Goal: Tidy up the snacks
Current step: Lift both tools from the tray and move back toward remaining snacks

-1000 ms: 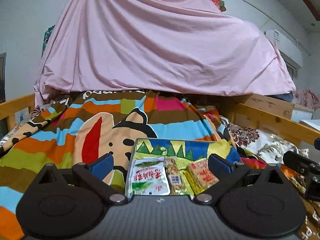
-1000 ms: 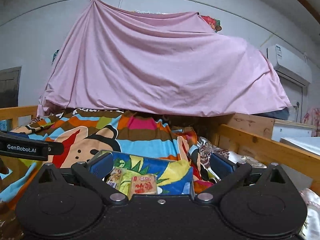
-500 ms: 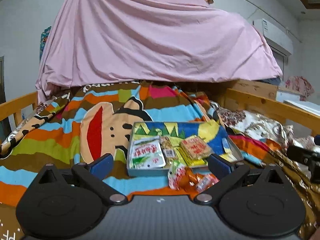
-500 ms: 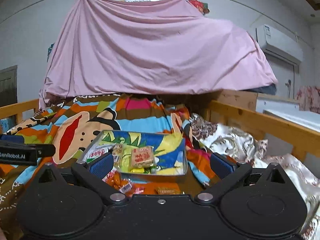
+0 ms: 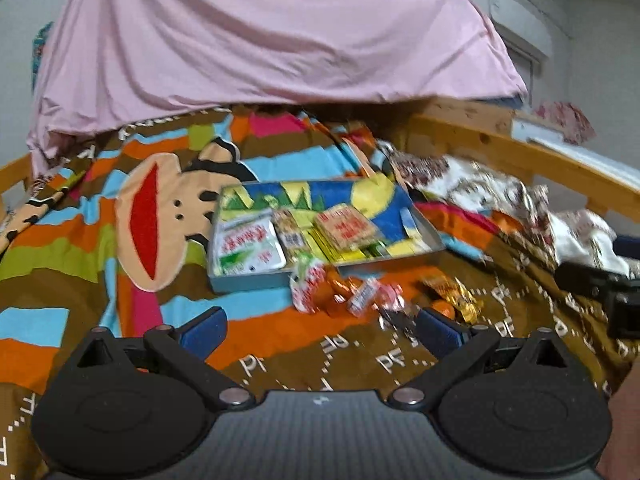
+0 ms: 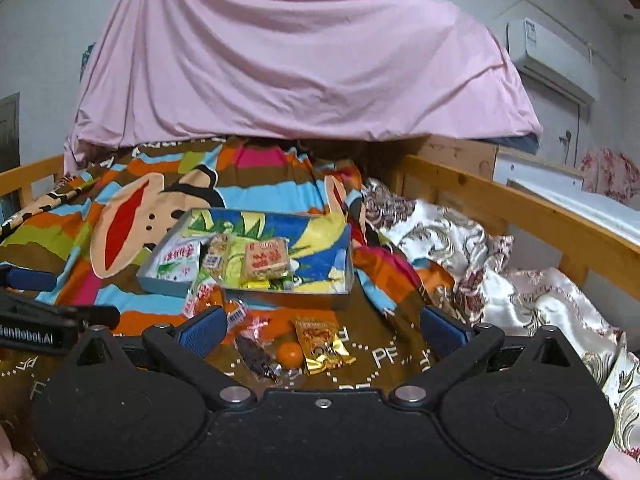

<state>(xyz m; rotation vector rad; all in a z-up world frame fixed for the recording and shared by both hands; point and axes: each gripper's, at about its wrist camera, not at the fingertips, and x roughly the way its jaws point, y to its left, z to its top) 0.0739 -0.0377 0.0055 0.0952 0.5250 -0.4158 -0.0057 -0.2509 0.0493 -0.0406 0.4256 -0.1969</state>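
A shallow metal tray [image 5: 248, 282] [image 6: 280, 294] with a colourful lining lies on the bed and holds several snack packets, among them a white-green packet [image 5: 246, 248] [image 6: 178, 258] and a brown biscuit pack [image 5: 346, 228] [image 6: 266, 258]. Loose snacks lie in front of it: a gold-red packet [image 6: 322, 344] [image 5: 452, 294], a small orange ball [image 6: 290, 354], a dark wrapped bar [image 6: 256, 358] and red-white candies [image 5: 308, 286]. My left gripper [image 5: 322, 330] and right gripper [image 6: 320, 328] are both open and empty, hovering before the loose snacks.
A striped cartoon monkey blanket [image 5: 152, 216] covers the bed. A floral quilt [image 6: 460, 248] lies to the right along a wooden bed rail [image 6: 520, 208]. A pink sheet [image 6: 300, 72] hangs behind. The other gripper shows at each view's edge.
Both cameras have pulled back and tilted down, so the tray sits farther off and the loose snacks in front of it have come into view. Both grippers stay open.
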